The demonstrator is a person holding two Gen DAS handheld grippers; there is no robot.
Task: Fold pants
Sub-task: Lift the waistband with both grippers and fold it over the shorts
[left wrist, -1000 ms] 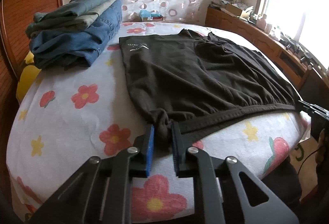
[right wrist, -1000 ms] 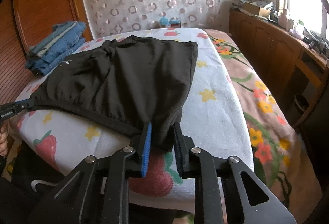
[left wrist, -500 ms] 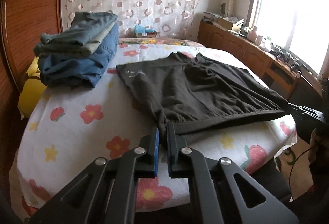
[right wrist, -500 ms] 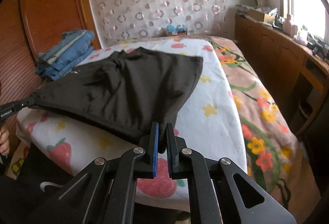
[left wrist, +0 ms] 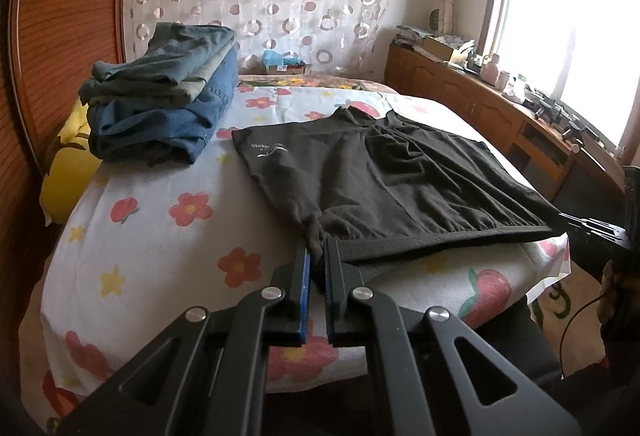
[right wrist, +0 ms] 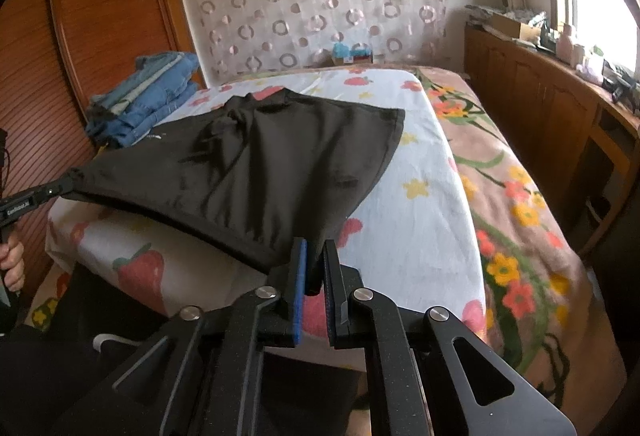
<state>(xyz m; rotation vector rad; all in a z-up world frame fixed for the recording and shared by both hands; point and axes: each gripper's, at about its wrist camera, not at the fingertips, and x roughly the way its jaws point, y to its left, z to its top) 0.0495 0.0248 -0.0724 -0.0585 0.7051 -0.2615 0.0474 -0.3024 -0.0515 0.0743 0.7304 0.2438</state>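
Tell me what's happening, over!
Left gripper and right gripper shut on shorts' waistband corners. Waistband lifted off bed. Nothing in the way.

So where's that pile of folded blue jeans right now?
The pile of folded blue denim jeans sits at the bed's far left corner in both wrist views, against the wooden headboard, just beyond the spread dark brown shorts.

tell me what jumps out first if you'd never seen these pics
The dark shorts spread across the flowered bedspread, their waistband stretched between the left claw and right claw, each shut on a corner. Then the stack of folded jeans at the bed's far left.
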